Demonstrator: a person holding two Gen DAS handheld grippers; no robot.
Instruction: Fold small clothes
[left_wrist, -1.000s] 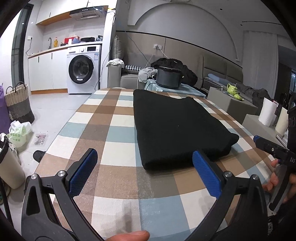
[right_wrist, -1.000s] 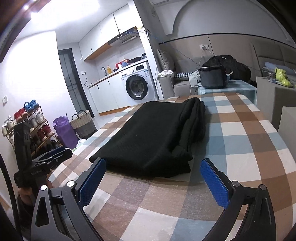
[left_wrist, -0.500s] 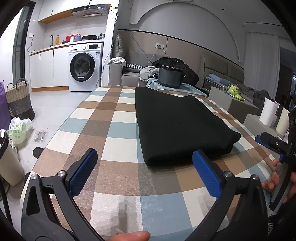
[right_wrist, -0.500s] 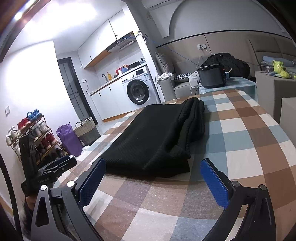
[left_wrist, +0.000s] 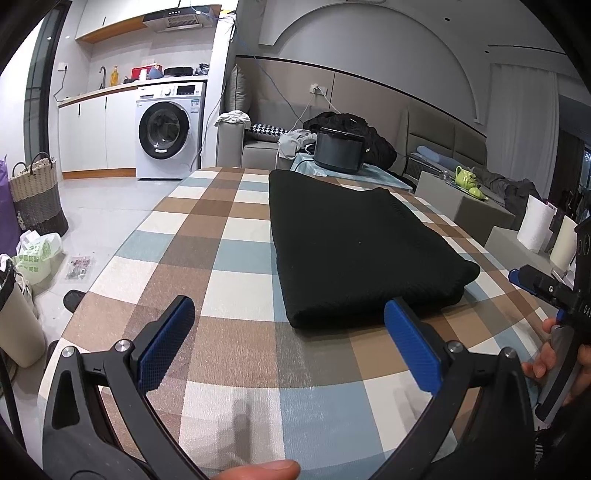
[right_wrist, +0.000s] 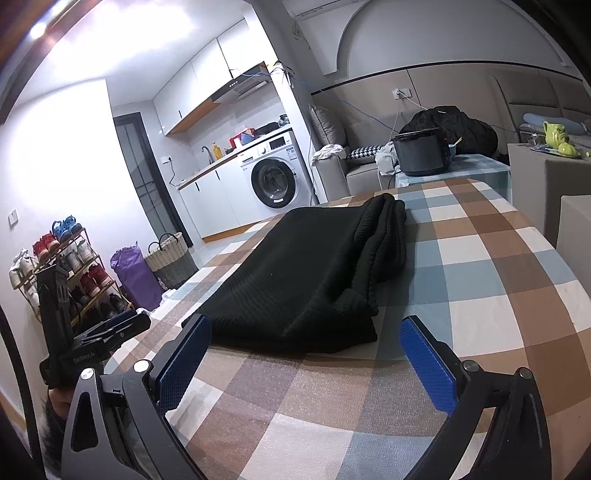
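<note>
A black knit garment (left_wrist: 354, 243) lies folded into a thick rectangle on the checked tablecloth (left_wrist: 221, 258); it also shows in the right wrist view (right_wrist: 306, 273). My left gripper (left_wrist: 288, 332) is open and empty, held above the table just short of the garment's near edge. My right gripper (right_wrist: 306, 350) is open and empty, also just short of the garment's near end. The right gripper shows at the right edge of the left wrist view (left_wrist: 546, 291). The left gripper shows at the left of the right wrist view (right_wrist: 103, 336).
A dark pot (left_wrist: 338, 155) stands on a small table beyond the far end. A washing machine (left_wrist: 166, 133), woven basket (left_wrist: 35, 199) and bags (left_wrist: 35, 254) are to the left. Paper rolls (left_wrist: 535, 225) and a grey block with a green teapot (left_wrist: 467, 181) are to the right.
Both grippers have drawn back slightly from the garment and stayed open. The garment has not moved.
</note>
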